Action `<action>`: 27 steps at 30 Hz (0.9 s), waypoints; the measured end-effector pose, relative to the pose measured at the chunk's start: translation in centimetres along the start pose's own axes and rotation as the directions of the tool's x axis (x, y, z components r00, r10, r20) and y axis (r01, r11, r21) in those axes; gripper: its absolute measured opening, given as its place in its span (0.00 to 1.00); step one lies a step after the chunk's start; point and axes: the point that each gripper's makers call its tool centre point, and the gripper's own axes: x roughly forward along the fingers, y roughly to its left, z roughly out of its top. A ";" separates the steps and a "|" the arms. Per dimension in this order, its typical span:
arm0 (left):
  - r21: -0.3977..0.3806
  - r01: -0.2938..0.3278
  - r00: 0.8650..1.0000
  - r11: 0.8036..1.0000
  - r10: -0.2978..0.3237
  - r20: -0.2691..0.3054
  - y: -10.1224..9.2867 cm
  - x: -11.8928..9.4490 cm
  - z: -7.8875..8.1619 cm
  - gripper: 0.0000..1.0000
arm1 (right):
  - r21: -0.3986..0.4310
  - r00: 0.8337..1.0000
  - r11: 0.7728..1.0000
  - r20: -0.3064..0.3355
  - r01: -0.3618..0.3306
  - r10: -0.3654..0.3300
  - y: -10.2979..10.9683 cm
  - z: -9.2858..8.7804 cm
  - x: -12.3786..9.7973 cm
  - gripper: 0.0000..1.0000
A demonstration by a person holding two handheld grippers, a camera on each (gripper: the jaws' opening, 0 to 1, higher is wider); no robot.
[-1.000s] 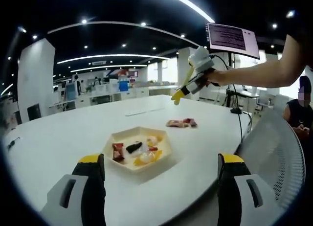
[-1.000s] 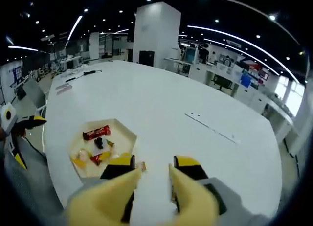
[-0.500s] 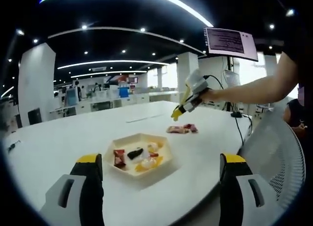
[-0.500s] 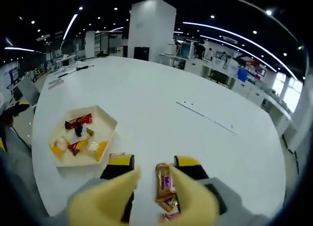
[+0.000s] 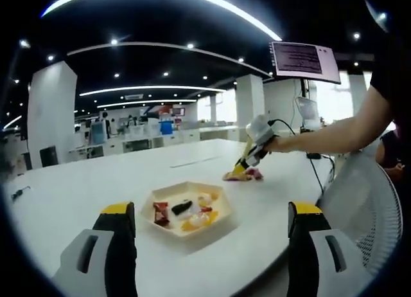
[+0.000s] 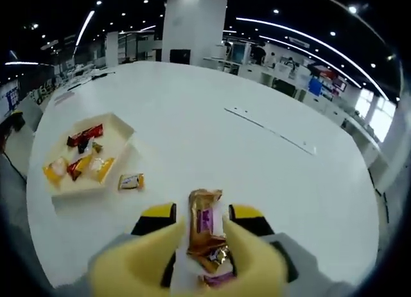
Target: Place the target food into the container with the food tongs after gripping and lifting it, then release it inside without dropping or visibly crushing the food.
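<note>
A hexagonal cream tray (image 5: pixel 192 184) holds several wrapped snacks in the left gripper view. My left gripper (image 5: pixel 210 212) hangs open above the near table edge, short of the tray. Beyond the tray, a person's hand holds my right gripper (image 5: pixel 239 170) with its yellow tips down at two wrappers (image 5: pixel 252 175) on the table. In the right gripper view, my right gripper (image 6: pixel 202 213) stands open with its jaws on either side of a gold-brown snack bar (image 6: pixel 204 223). A purple wrapper (image 6: pixel 215 279) lies just behind the bar. The tray (image 6: pixel 119 132) sits to the left.
A small wrapped candy (image 6: pixel 131 180) lies on the white table (image 6: pixel 270 175) between the tray and my right gripper. A mesh chair back (image 5: pixel 369 200) stands at the right table edge. A screen (image 5: pixel 304 58) on a stand and a cable (image 5: pixel 314 171) are past the person's arm.
My right gripper has come down from above the table and away from the tray to the two wrappers, so the snack bar now sits between its jaws. The left gripper has sunk slightly.
</note>
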 end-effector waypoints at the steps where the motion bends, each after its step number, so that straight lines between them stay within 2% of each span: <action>1: -0.001 -0.001 1.000 1.000 0.001 0.002 0.0 0.0 0.0 0.95 | 0.003 1.000 1.000 -0.006 -0.007 0.007 0.2 -0.1 0.0 0.31; 6: 0.002 0.004 1.000 1.000 -0.004 0.002 -0.1 0.0 0.1 0.95 | -0.037 0.999 0.999 -0.041 -0.027 0.026 1.0 -1.0 0.9 0.31; 8: 0.002 0.000 1.000 1.000 0.000 0.000 0.0 0.0 0.0 0.95 | -0.023 1.000 1.000 -0.023 -0.017 0.017 0.8 -0.5 0.8 0.31; 9: 0.002 -0.001 1.000 1.000 0.001 0.002 0.0 0.0 0.0 0.95 | -0.014 0.999 0.999 -0.019 -0.036 0.035 1.0 -0.4 0.9 0.29; 15: 0.002 -0.006 1.000 1.000 0.006 -0.003 0.1 0.0 0.0 0.93 | -0.019 0.999 0.999 -0.034 -0.042 0.041 1.5 -0.5 0.8 0.23; 22: 0.003 -0.004 1.000 1.000 0.004 -0.011 -0.1 -0.1 -0.1 0.93 | -0.050 0.998 0.997 -0.046 -0.051 0.048 2.2 -0.3 0.7 0.22; 27: 0.003 -0.002 1.000 1.000 0.002 -0.015 -0.2 -0.1 -0.2 0.93 | -0.045 0.998 0.997 -0.022 -0.056 0.055 2.5 0.8 -0.1 0.22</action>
